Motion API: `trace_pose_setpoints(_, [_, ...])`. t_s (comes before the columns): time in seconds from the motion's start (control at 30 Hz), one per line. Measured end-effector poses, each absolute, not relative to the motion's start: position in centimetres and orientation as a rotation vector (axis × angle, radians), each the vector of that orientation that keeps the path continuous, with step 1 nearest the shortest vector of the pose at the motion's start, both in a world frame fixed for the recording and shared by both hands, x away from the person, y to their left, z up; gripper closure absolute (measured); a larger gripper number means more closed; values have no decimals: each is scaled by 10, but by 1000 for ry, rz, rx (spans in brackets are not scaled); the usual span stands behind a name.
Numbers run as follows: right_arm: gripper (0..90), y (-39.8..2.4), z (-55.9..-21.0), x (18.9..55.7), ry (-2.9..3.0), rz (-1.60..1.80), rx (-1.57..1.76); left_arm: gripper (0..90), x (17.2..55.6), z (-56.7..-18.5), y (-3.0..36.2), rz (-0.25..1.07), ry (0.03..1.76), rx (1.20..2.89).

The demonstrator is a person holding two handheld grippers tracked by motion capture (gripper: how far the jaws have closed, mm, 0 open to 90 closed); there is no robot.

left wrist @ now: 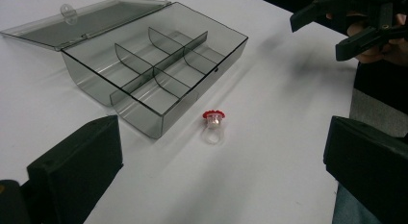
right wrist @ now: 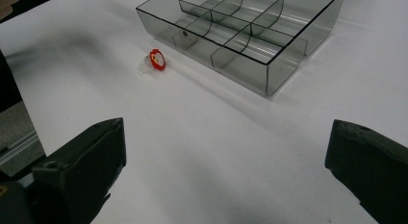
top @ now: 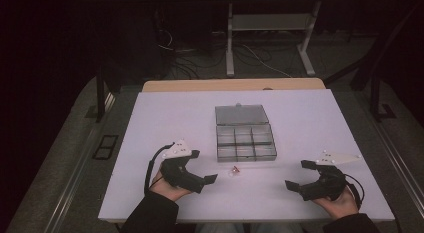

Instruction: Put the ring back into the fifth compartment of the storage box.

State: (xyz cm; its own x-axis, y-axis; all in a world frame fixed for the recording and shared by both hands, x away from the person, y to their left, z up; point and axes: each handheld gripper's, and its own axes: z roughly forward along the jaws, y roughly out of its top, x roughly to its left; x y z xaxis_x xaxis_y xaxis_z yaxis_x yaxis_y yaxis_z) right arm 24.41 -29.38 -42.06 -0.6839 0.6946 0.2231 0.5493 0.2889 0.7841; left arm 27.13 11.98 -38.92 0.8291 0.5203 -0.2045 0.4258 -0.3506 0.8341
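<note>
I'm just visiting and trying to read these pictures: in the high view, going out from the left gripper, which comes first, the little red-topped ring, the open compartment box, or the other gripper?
1. The ring, on the table just right of the left gripper.
2. The compartment box, farther back and to the right, lid open.
3. The right gripper, across the table at the right.

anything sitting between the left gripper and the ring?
Nothing. In the left gripper view, bare white table runs from the open left gripper to the red-topped ring; the compartment box sits beyond it.
</note>
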Motion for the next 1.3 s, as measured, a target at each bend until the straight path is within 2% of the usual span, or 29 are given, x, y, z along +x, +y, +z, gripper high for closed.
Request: trace_pose_setpoints(1.3, [1,-294,-421,244,2398,1343,1163,0,285,-404,74,84,625,2154])
